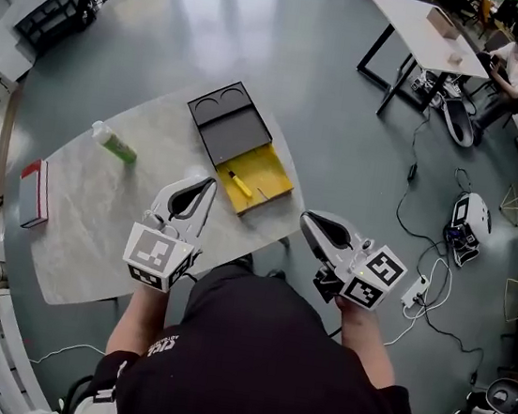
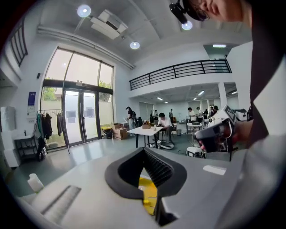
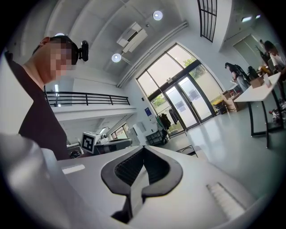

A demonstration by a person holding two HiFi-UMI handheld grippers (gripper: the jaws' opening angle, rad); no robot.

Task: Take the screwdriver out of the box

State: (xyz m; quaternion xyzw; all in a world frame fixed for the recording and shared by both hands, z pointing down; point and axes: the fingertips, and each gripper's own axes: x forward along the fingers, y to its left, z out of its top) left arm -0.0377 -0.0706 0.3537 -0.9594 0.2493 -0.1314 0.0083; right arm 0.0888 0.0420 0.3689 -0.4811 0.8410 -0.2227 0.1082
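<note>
An open box point(image 1: 266, 192) with a yellow inside and a dark lid point(image 1: 230, 121) lies on the pale marble table point(image 1: 95, 227). A yellow screwdriver point(image 1: 239, 184) rests in the yellow half. My left gripper point(image 1: 209, 185) hovers over the table just left of the box, shut and empty; the yellow box point(image 2: 149, 191) shows through the gap behind its tips. My right gripper point(image 1: 307, 219) is past the table's right edge, apart from the box, with its jaws together and nothing between them. The right gripper view shows only the dark lid point(image 3: 189, 150).
A green bottle point(image 1: 114, 143) lies at the table's left. A red and white book point(image 1: 34, 193) sits near the left edge. Cables and a white device point(image 1: 470, 220) lie on the floor to the right. A white table point(image 1: 424, 29) with a seated person stands far back.
</note>
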